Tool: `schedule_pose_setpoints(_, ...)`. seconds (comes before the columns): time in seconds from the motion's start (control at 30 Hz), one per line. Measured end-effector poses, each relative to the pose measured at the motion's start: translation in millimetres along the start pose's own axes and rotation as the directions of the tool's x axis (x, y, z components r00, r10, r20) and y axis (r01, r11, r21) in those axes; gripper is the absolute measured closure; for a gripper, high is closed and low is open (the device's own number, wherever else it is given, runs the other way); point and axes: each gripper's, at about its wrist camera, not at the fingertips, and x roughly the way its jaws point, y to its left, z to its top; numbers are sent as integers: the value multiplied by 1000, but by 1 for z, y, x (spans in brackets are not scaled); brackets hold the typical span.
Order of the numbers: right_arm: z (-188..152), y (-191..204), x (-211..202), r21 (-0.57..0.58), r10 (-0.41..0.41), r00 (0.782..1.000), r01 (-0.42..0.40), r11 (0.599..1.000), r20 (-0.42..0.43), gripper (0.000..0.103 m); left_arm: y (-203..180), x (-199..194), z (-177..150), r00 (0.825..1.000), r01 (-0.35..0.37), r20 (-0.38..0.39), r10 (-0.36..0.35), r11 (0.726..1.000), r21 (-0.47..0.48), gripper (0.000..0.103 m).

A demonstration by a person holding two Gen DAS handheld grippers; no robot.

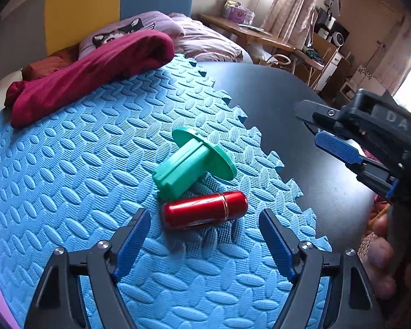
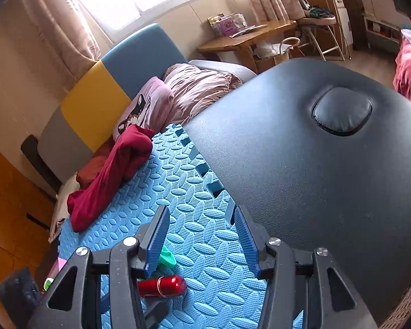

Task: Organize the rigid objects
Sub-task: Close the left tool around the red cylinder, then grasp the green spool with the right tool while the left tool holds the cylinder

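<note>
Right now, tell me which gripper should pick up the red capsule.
Left. The left gripper is open with the red capsule lying just ahead between its fingers on the blue mat. The right gripper is also open but aims past it, over bare mat.

Red capsule point(image 1: 204, 210), green spool point(image 1: 190, 164), blue embossed mat point(image 1: 82, 164)

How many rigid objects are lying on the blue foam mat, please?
2: a green flanged plastic piece mid-mat, and a red metal capsule touching its near end, just ahead of the open left hand-held gripper. Others may sit outside the frame.
</note>
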Motion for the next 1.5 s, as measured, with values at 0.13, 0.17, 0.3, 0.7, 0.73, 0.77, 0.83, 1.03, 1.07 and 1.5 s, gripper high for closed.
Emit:
schedule_pose_setpoints(0.13,1,0,0,3,8,1000,-8,1000,0,53,-4,11,4,1000,-5,-21,5,1000,-13,21)
schedule_pose_setpoints(0.17,1,0,0,4,8,1000,-8,1000,0,53,-4,13,5,1000,-7,-27,7,1000,-18,21)
schedule_pose_setpoints(0.3,0,0,0,1,8,1000,-8,1000,-1,53,-5,27,7,998,-27,-53,25,999,-37,25)
schedule_pose_setpoints(0.7,-6,5,15,-31,20,997,-23,999,-81,53,28,-8,-31,998,-64,20,65,997,-44,28)
schedule_pose_setpoints(0.73,-7,6,17,-39,22,995,-26,999,-92,53,33,-14,-39,996,-81,33,83,996,-44,28)
schedule_pose_setpoints(0.77,-8,8,19,-49,24,994,-30,998,-109,53,37,-19,-44,995,-92,42,94,995,-45,28)
schedule_pose_setpoints(0.83,-12,15,25,-79,33,989,-44,996,-142,53,48,-31,-60,990,-122,70,126,991,-50,28)
schedule_pose_setpoints(1.03,-27,42,34,-202,64,974,-108,973,-216,43,68,-51,-93,974,-160,153,165,986,-43,28)
schedule_pose_setpoints(1.07,-29,48,34,-231,64,973,-117,966,-221,38,68,-52,-95,972,-168,161,172,985,-34,28)
schedule_pose_setpoints(1.5,-55,115,74,-680,-136,953,-90,728,-271,26,72,-49,-99,975,-146,164,150,989,-39,29)
